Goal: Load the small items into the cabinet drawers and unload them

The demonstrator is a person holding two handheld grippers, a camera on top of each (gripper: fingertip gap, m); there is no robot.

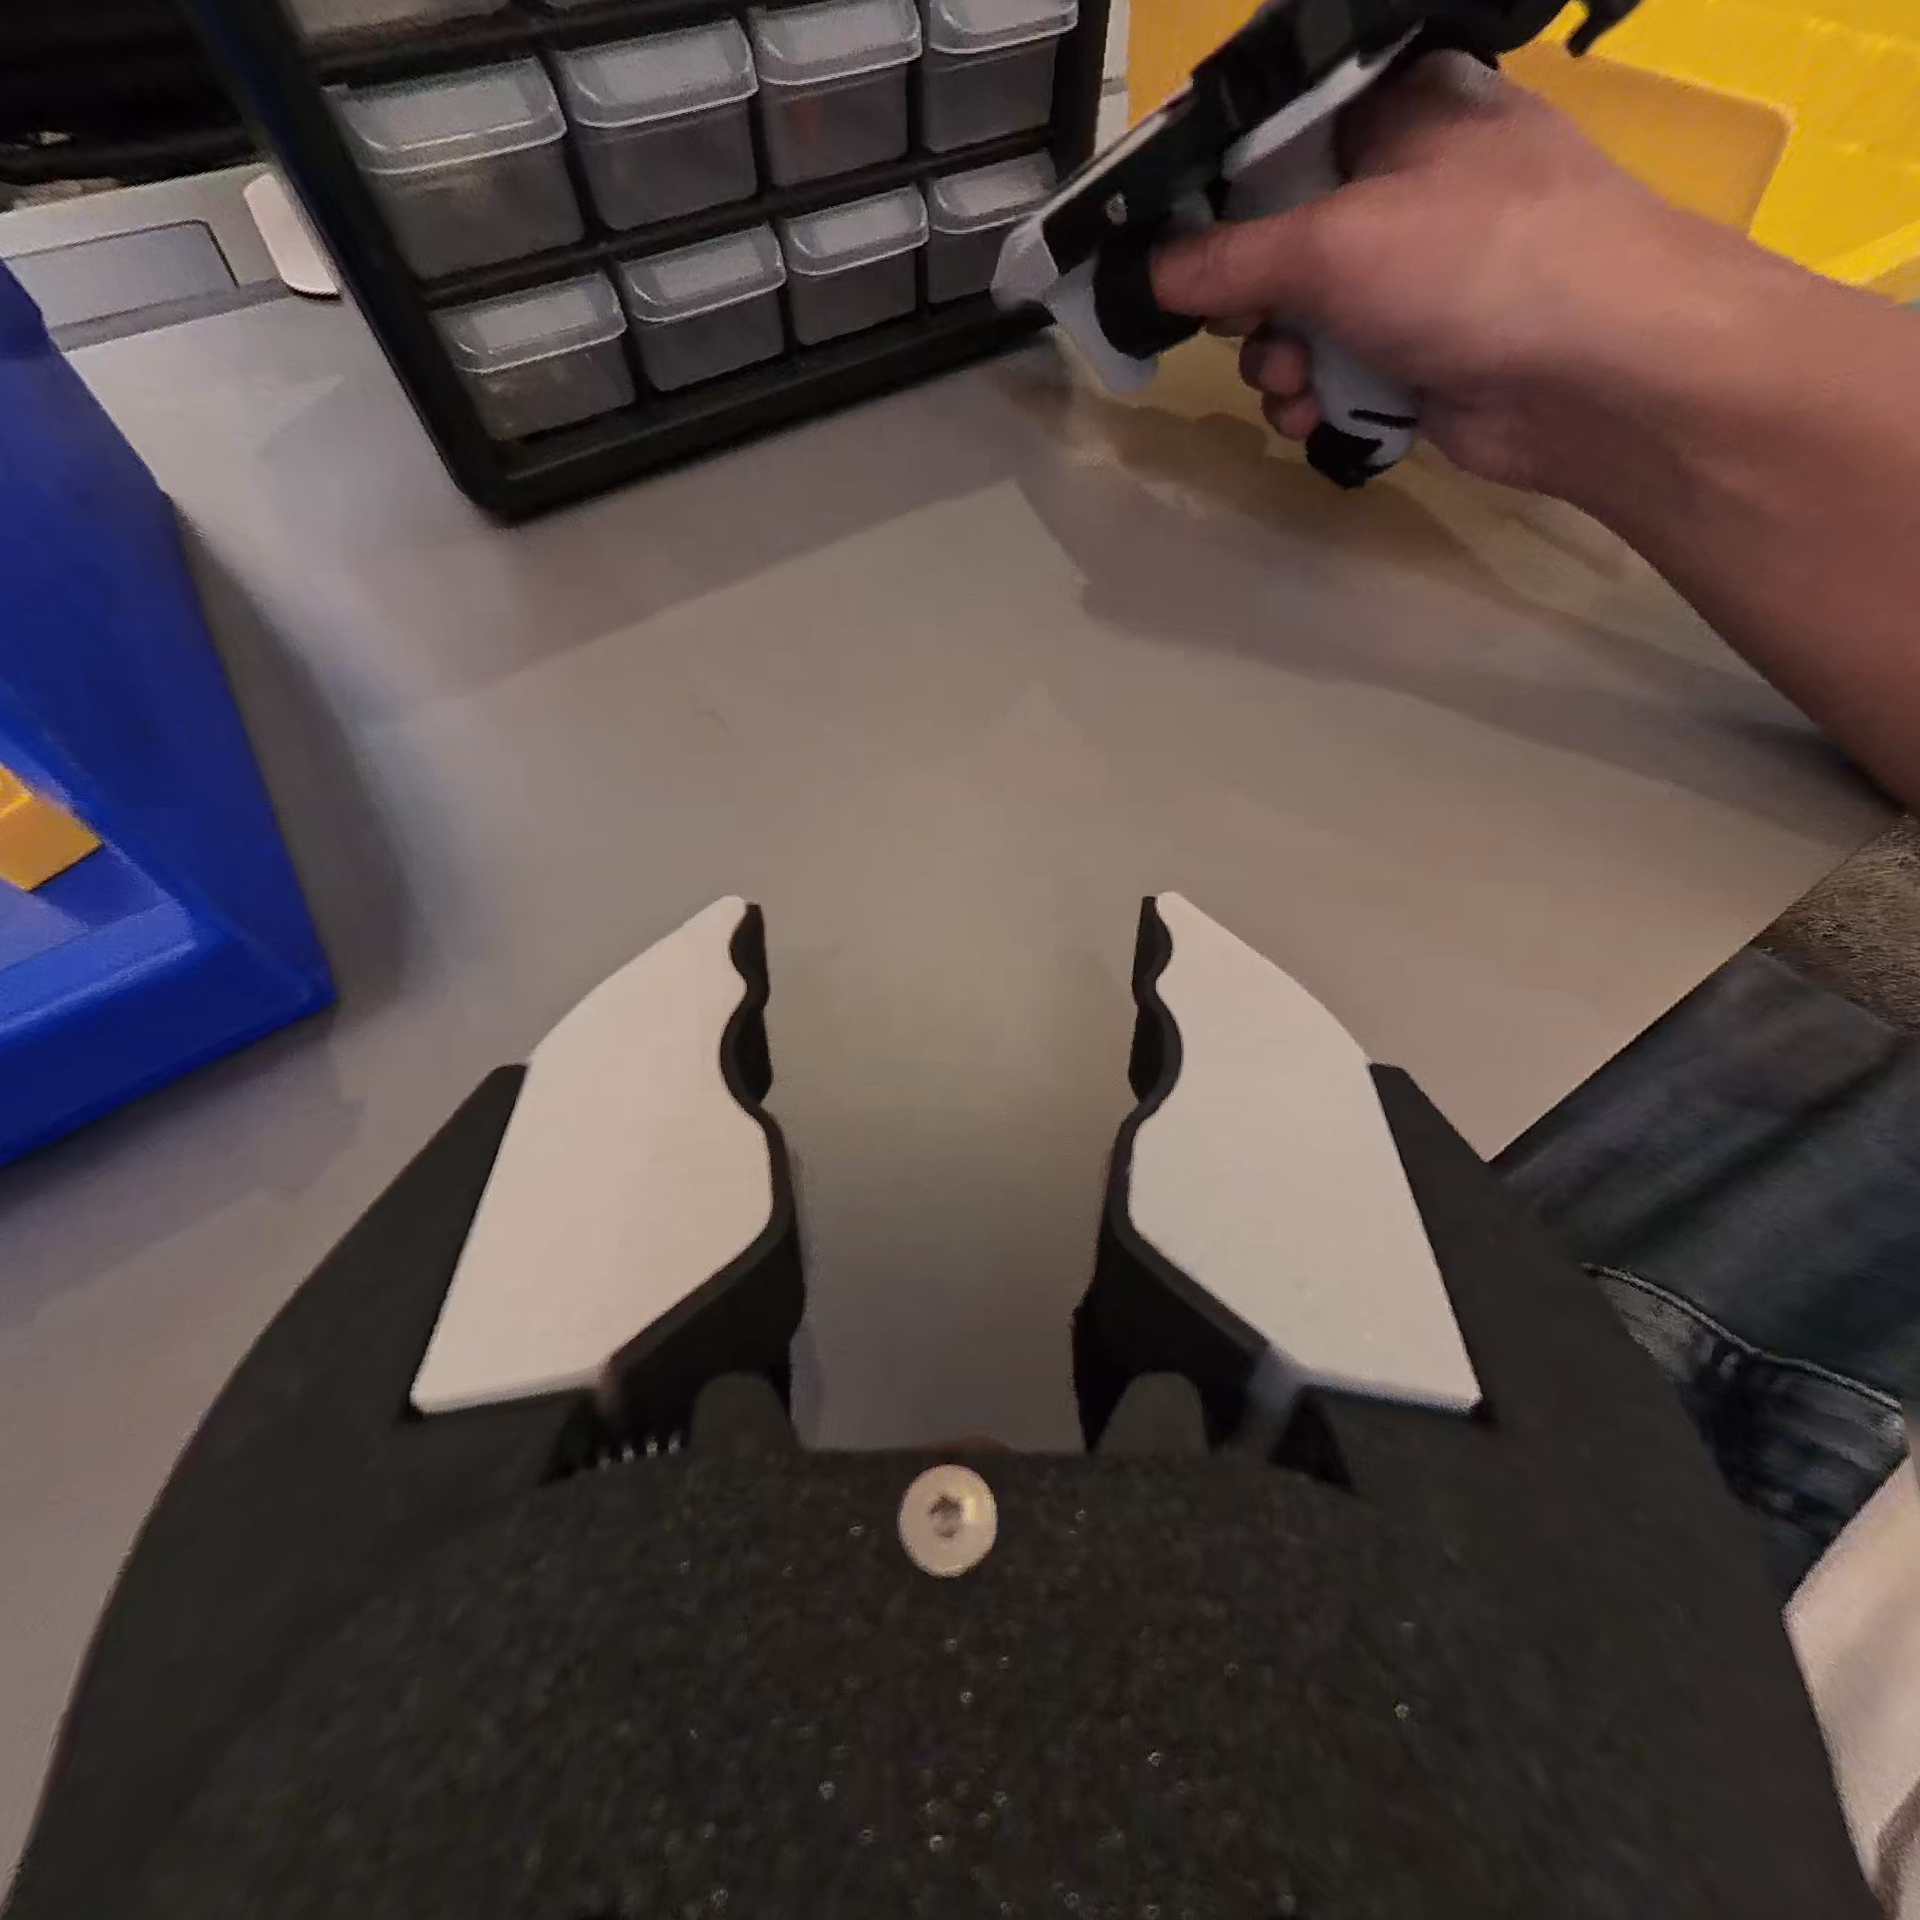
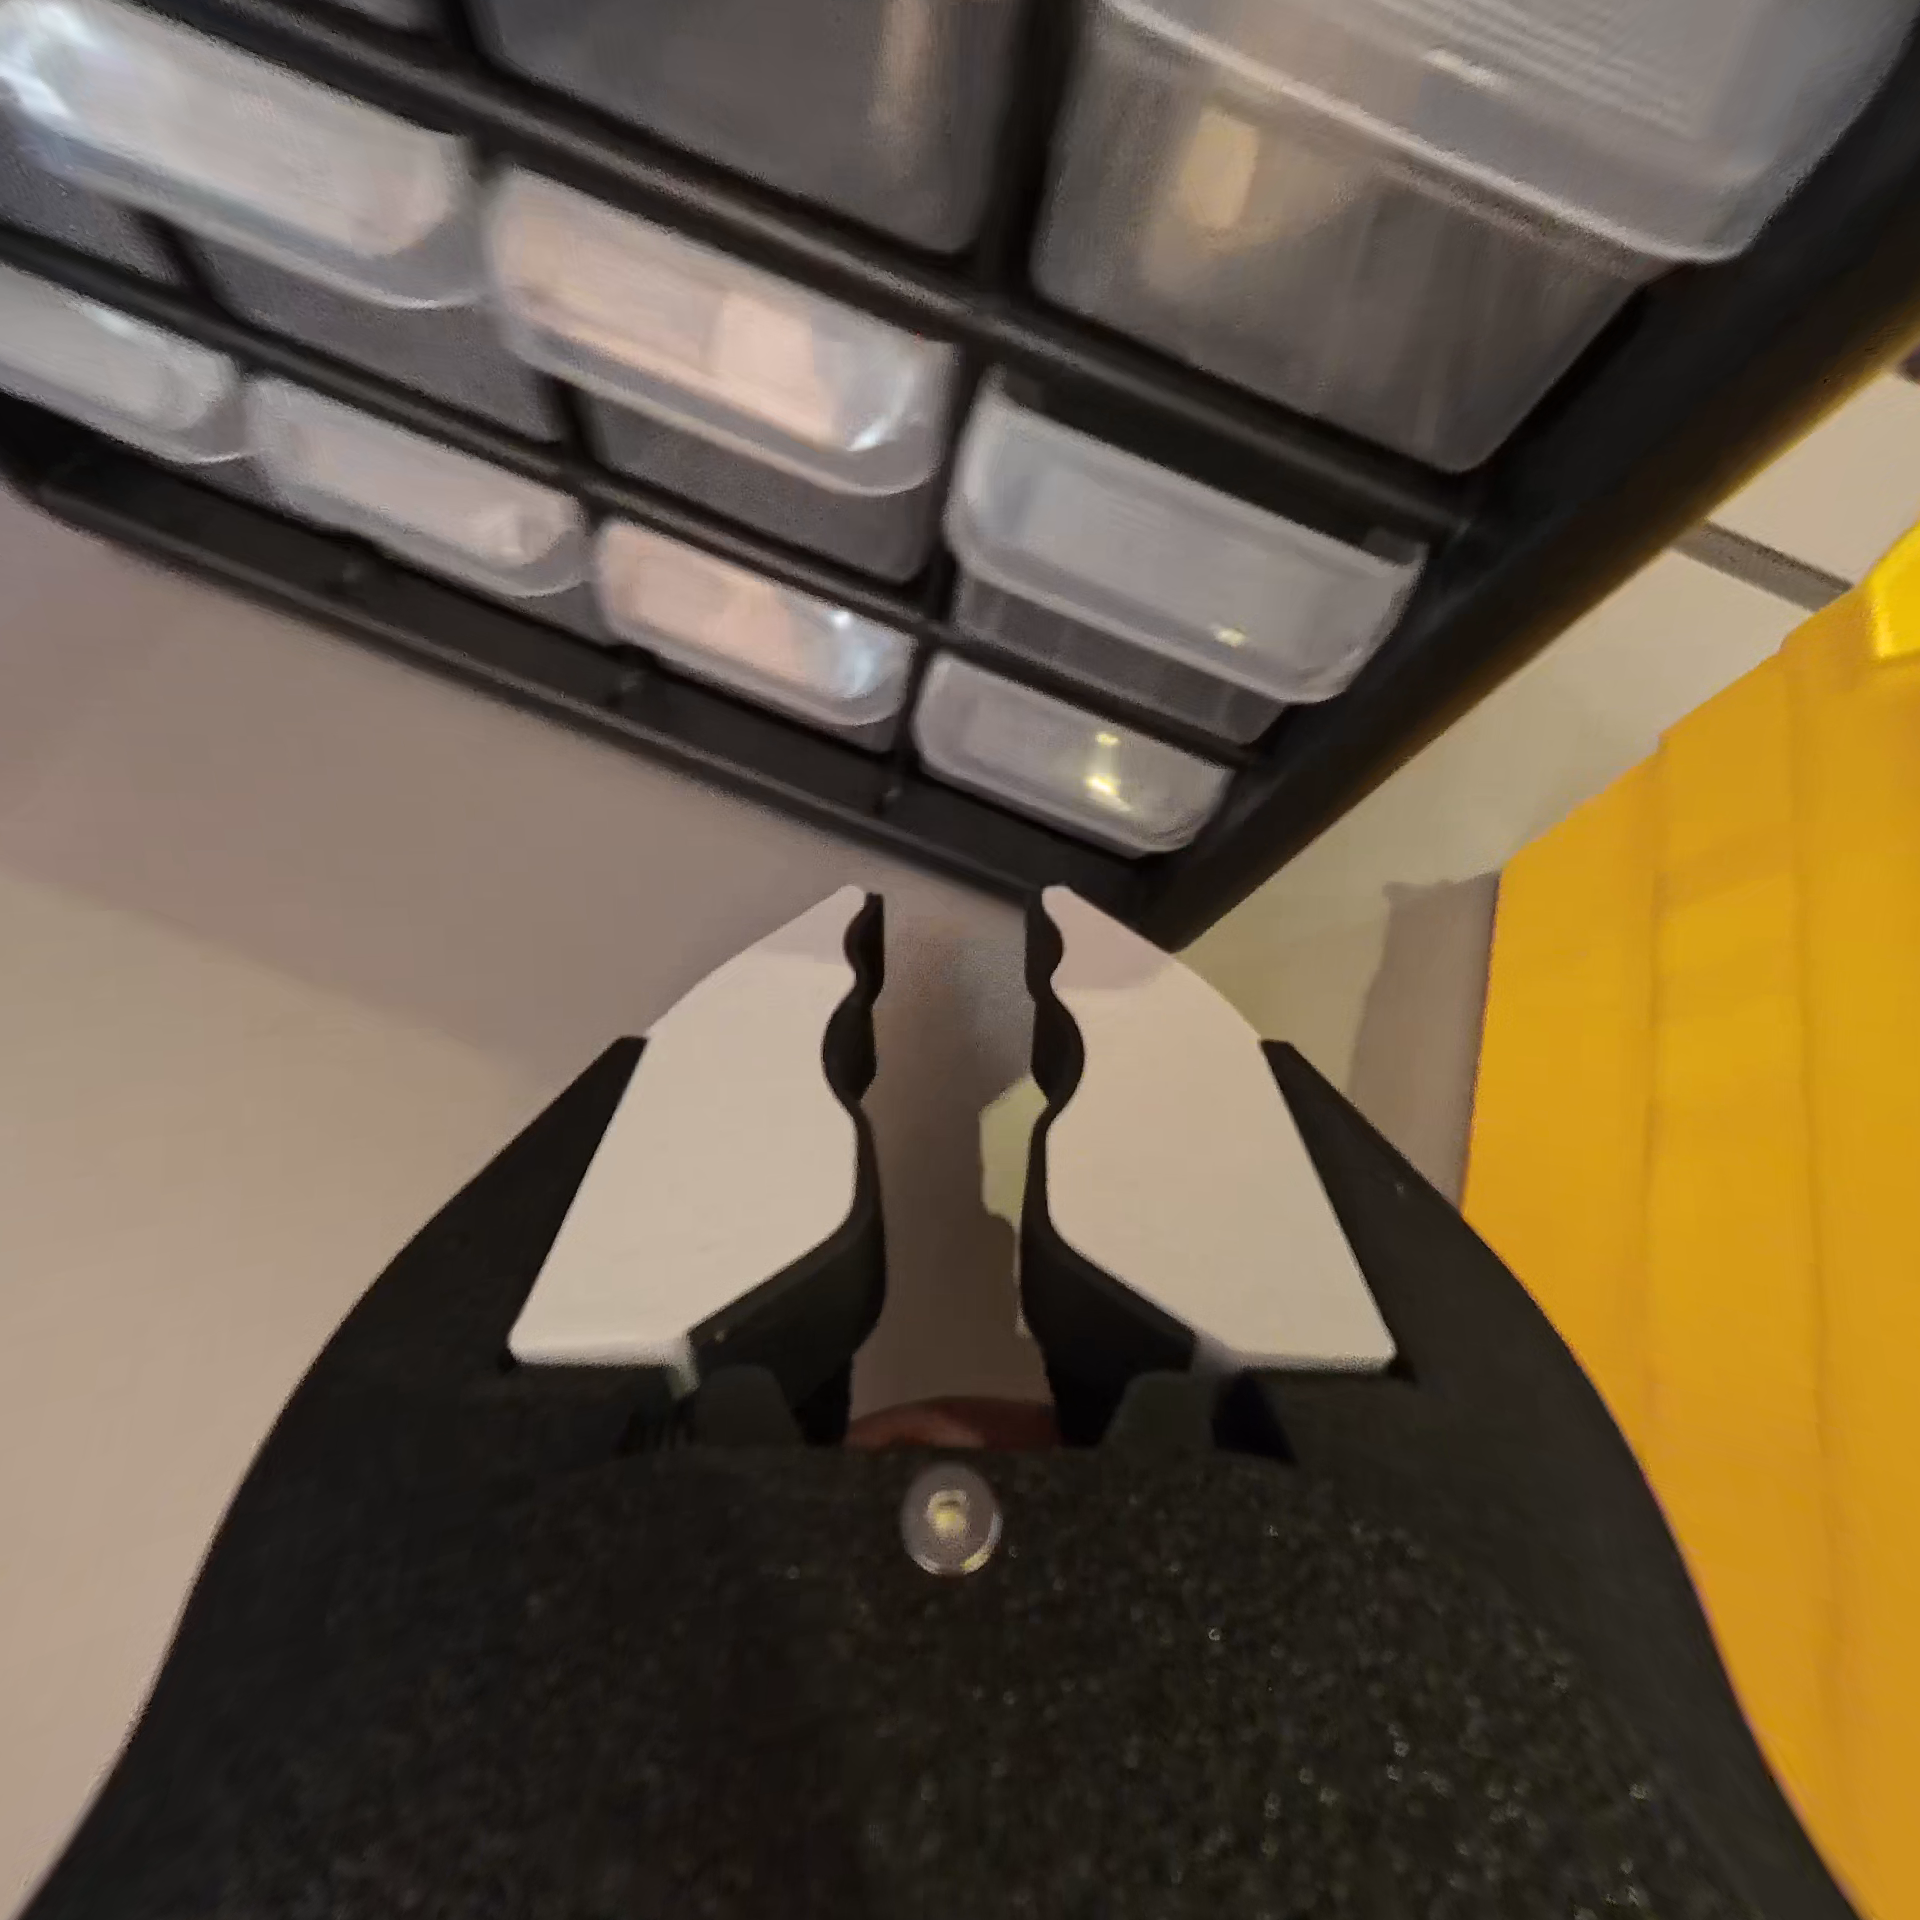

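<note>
A black cabinet (image 1: 499, 457) with several clear plastic drawers (image 1: 707, 307) stands at the back of the grey table (image 1: 935, 748). All visible drawers look pushed in. My left gripper (image 1: 951, 914) is open and empty, low over the table well in front of the cabinet. My right gripper (image 2: 954, 904) is partly open with a narrow gap and nothing between its fingers. It hovers just in front of the cabinet's bottom right corner (image 2: 1164, 904), near the lowest right drawer (image 2: 1070, 758). It also shows in the left wrist view (image 1: 1060, 301), held by a hand (image 1: 1455, 301).
A blue bin (image 1: 135, 831) stands at the left of the table. A yellow bin (image 2: 1683, 1143) stands right of the cabinet and shows in the left wrist view (image 1: 1662, 135) too. The person's forearm (image 1: 1787, 582) crosses the right side. Some 30 cm of space lies between my two pairs of fingers. The right tips stand about 20 cm off the black cabinet (image 1: 499, 457). It is also in sight in the right wrist view (image 2: 63, 460).
</note>
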